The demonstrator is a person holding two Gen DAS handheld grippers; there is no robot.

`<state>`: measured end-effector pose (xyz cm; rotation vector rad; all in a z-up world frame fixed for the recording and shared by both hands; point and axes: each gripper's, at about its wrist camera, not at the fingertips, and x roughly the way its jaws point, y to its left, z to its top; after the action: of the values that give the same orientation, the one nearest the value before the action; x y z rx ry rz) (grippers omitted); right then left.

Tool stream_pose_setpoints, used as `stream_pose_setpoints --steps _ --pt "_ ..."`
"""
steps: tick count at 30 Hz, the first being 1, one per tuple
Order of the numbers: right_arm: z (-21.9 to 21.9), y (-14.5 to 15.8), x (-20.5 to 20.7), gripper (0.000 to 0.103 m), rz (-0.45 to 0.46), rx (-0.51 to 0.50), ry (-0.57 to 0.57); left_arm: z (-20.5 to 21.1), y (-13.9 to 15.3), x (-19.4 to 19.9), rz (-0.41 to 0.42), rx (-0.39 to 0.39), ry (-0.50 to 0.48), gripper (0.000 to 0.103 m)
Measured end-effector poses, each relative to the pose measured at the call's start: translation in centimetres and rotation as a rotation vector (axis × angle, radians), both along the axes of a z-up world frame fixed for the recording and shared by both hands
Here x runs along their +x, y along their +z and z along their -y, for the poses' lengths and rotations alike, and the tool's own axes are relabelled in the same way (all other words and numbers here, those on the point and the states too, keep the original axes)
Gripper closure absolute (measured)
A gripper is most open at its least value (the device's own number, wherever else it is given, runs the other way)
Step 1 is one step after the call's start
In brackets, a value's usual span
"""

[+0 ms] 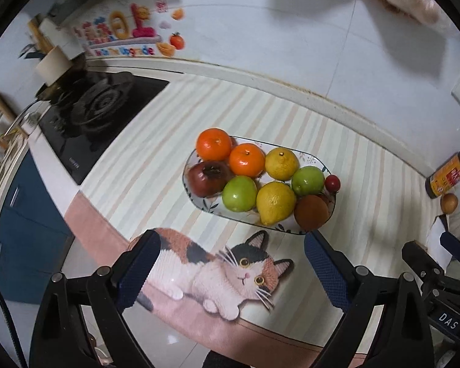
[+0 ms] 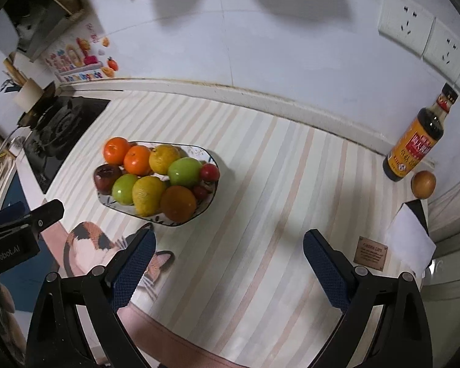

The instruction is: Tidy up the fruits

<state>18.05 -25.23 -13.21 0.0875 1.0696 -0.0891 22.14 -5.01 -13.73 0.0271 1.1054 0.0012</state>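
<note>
A white patterned plate sits on the striped cloth, piled with fruit: two oranges, two lemons, two green apples, a dark red fruit, a brown fruit and a small red tomato. The plate also shows in the right wrist view. My left gripper is open and empty, just in front of the plate. My right gripper is open and empty, to the right of the plate over bare cloth.
A soy sauce bottle and a round brown fruit stand at the far right by the wall. A black gas stove lies to the left. White paper lies at the right edge. The cloth has a cat picture.
</note>
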Motion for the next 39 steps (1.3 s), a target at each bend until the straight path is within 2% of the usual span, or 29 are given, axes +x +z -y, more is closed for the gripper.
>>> stream_pose_setpoints --steps 6,17,25,33,39 --pt "-0.8 3.9 -3.7 0.004 0.061 -0.008 0.035 -0.6 3.1 -4.3 0.073 -0.020 0.025 0.007" --pt "-2.6 12.7 -13.5 0.003 0.190 -0.054 0.077 -1.5 9.7 -13.4 0.205 -0.014 0.014 0.007" --pt "-3.5 17.6 -19.0 0.003 0.257 -0.033 0.096 -2.1 13.7 -18.4 0.268 -0.022 -0.005 0.007" --pt "-4.5 20.7 -22.3 0.003 0.314 -0.059 0.111 -2.5 16.3 -21.3 0.317 -0.060 -0.006 0.007" --pt "-4.5 21.1 -22.7 0.003 0.314 -0.055 0.112 -2.4 16.9 -21.9 0.342 -0.048 -0.010 0.007"
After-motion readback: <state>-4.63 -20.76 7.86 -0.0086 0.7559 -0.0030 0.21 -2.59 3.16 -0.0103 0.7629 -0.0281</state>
